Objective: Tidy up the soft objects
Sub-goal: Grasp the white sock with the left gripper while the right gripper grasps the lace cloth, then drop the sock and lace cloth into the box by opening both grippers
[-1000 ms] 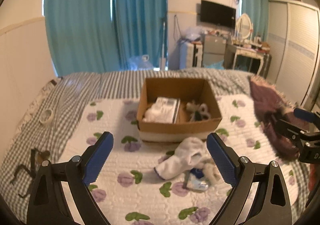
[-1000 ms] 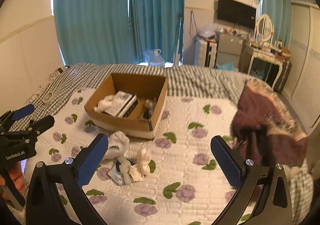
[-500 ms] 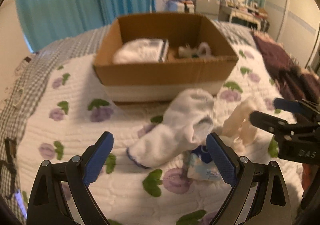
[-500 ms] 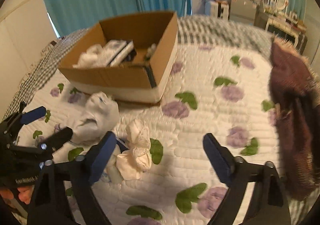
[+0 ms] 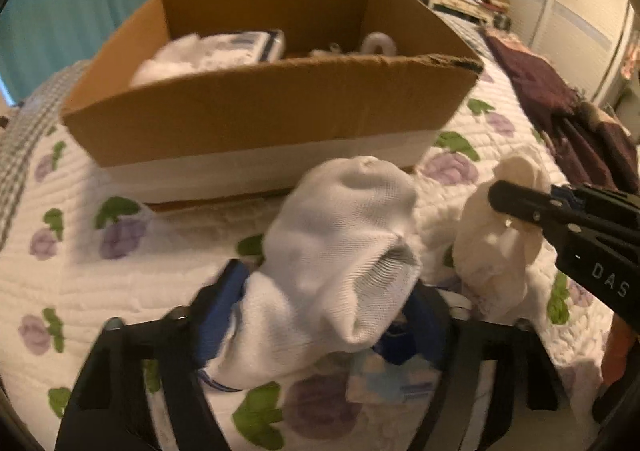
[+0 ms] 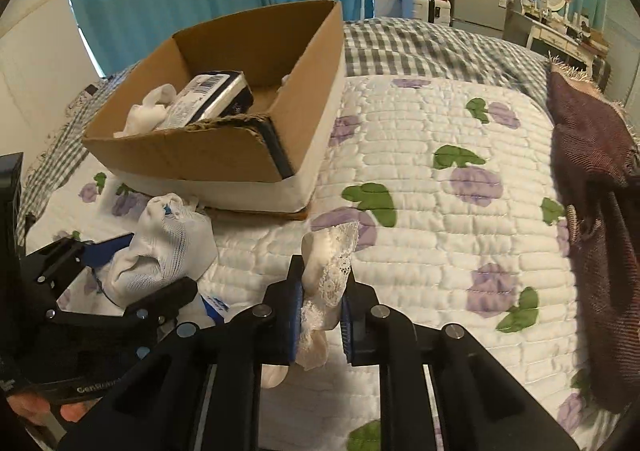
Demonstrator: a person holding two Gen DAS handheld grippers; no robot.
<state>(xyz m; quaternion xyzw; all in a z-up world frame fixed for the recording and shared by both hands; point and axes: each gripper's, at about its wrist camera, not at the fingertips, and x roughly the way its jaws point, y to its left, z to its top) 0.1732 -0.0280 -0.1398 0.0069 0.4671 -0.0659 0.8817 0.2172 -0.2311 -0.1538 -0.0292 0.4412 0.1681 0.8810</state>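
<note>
Both grippers just before the cardboard box (image 6: 224,155): left gripper (image 5: 320,315) clenched on 1 white sock (image 5: 340,251), right gripper (image 6: 320,315) grasping 1 lace sock (image 6: 328,271); box opening lies ahead, nearer the left.

The cardboard box (image 6: 224,155) sits on the quilted bed (image 6: 440,211), open at the top, its near wall standing just behind both tools. Inside, a wrapped pack (image 6: 212,99) and white cloth (image 6: 150,115) fill the left part; the right part looks mostly bare, though blur hides some of it. To the right of the box, the quilt lies open as far as the maroon blanket (image 6: 592,179). A small packet (image 5: 394,379) lies under the left tool (image 5: 320,323).
</note>
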